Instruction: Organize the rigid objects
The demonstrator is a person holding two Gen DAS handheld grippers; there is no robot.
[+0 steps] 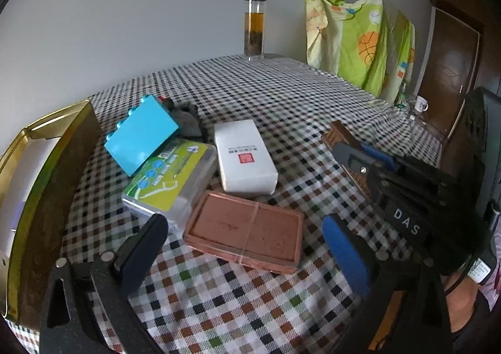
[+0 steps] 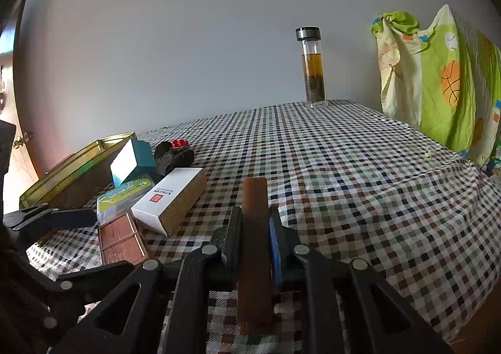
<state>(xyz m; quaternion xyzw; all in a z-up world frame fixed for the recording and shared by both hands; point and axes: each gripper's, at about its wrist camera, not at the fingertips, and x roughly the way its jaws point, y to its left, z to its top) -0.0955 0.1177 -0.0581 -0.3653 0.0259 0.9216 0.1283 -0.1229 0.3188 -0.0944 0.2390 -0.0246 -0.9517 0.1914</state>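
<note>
1. The right gripper [image 2: 255, 228] is clamped on a flat brown rectangular slab [image 2: 255, 247], held on edge above the checked tablecloth [image 2: 360, 197].
2. The left gripper [image 1: 247, 250] stands open with nothing between its fingers, hovering over a copper-coloured flat rectangular case [image 1: 247, 230].
3. Near it lie a white cardboard box [image 1: 244, 156], a clear plastic floss-pick box [image 1: 172, 178] and a turquoise plastic block [image 1: 141, 135], all beside the open gold metal tin [image 1: 47, 150].
4. The step in hand appears to be carrying the slab; next it likely needs moving across to the tin.
</note>
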